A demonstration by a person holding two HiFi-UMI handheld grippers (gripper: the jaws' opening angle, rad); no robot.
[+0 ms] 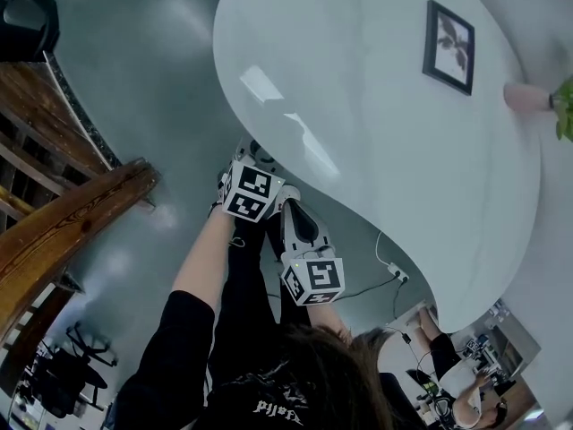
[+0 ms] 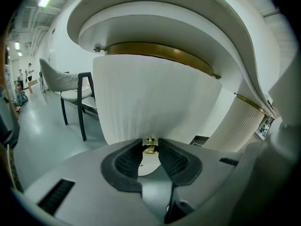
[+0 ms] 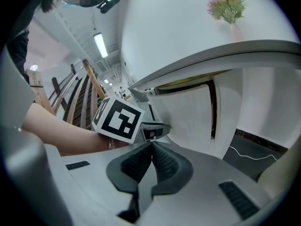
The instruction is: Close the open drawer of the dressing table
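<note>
- Head view: the white top of the dressing table (image 1: 376,133) fills the right side, with a picture frame (image 1: 449,47) and a pink vase (image 1: 526,97) at its far right. The left gripper (image 1: 254,170) reaches in under the near left edge of the top, and the drawer is hidden below that edge. The right gripper (image 1: 293,215) sits just right of it and nearer the person. A wooden stair rail (image 1: 72,222) runs along the left.
- Left gripper view: the ribbed white drawer (image 2: 155,95) stands straight ahead, under a brass band. The left gripper (image 2: 150,144) is clenched on the drawer's small brass knob (image 2: 150,149), with one pad on each side of it. A chair (image 2: 70,91) stands far left.
- Right gripper view: the right gripper (image 3: 151,146) has its pads pressed together with nothing between them. The drawer (image 3: 186,117) stands out from the table body just ahead and to the right. The left gripper's marker cube (image 3: 117,119) is close beside its front.
</note>
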